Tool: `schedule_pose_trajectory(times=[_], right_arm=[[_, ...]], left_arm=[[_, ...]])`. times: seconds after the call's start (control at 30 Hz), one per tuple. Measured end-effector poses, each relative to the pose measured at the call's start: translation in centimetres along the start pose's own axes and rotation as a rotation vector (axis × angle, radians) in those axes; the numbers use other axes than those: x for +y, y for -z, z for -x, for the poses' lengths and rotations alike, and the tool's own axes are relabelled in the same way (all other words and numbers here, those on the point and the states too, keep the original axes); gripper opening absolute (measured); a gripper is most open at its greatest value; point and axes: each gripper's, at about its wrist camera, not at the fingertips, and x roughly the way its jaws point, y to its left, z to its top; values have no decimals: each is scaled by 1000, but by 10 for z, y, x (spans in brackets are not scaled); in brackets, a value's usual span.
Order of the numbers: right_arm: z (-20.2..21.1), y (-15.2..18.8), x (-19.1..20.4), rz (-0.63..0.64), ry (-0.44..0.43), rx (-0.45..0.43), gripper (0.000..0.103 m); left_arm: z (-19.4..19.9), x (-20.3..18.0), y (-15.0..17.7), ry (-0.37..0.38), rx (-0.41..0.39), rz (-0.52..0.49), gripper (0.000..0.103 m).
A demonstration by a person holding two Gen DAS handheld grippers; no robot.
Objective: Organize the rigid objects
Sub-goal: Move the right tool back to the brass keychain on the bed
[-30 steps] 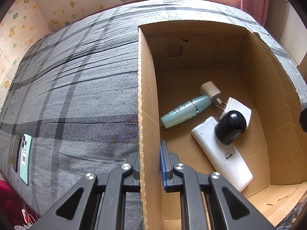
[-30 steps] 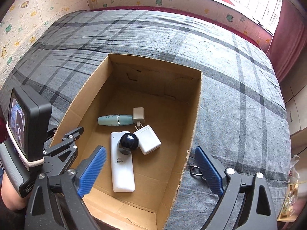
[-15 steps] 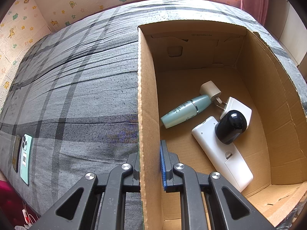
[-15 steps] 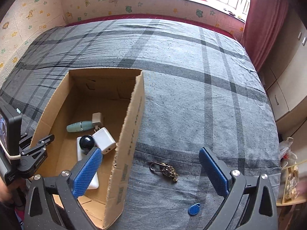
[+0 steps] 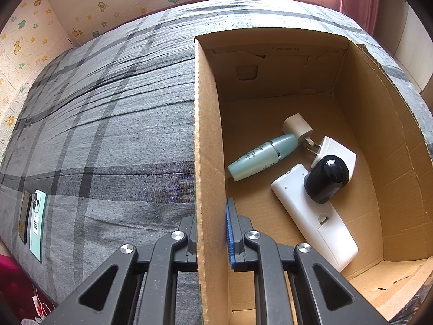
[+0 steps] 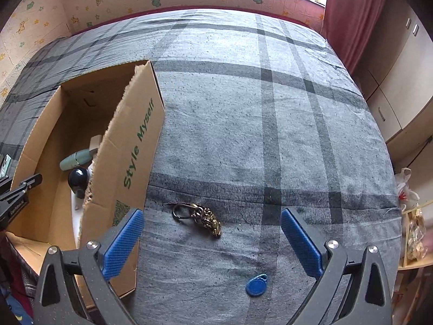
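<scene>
A: What is the left gripper [image 5: 211,233] doing?
B: It is clamping the cardboard box [image 5: 208,135] wall; inside, at three o'clock, a green bottle [image 5: 262,157], chargers and a white remote [image 5: 314,216] are lying.
A: And the right gripper [image 6: 211,243]?
B: It is hanging wide open, empty, over the bedspread [image 6: 243,108], the brass keychain [image 6: 200,216] lying between its pads at twelve o'clock, a blue key fob [image 6: 256,287] at five.

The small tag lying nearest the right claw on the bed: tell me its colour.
The tag is blue, seen best in the right wrist view.
</scene>
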Motion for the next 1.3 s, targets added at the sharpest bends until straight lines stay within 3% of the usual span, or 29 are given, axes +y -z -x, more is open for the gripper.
schedule_pose_trajectory(times=[0.47,1.3], right_arm=[[-65,28,-1,-35,-29,90,103],[-129,24,-6,-23,-19,146,103]], left_arm=[[0,-3,0,-6,2,0,14],[-1,-2,-2,-5,6,4,14]])
